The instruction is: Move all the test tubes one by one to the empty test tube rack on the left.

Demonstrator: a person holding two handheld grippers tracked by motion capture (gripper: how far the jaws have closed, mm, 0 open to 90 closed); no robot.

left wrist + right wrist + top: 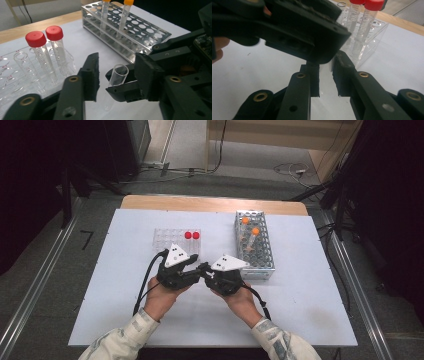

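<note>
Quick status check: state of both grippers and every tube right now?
Left gripper: open, jaws either side of uncapped tube.
Right gripper: shut on that tube.
Uncapped tube: open-topped, tilted.
Red-capped tubes: capped, upright in clear rack.
Orange-capped tubes: capped, standing in metal rack.

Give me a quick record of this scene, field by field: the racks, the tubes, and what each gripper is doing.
surface: white table
clear rack: two red-capped tubes at its right end
metal rack: two orange-capped tubes
uncapped tube: clear, open mouth up, held between the right gripper's jaws
left gripper: open, jaws either side of the tube's top
right gripper: shut on the tube, as the left gripper view shows
hands: close together at table centre
</note>
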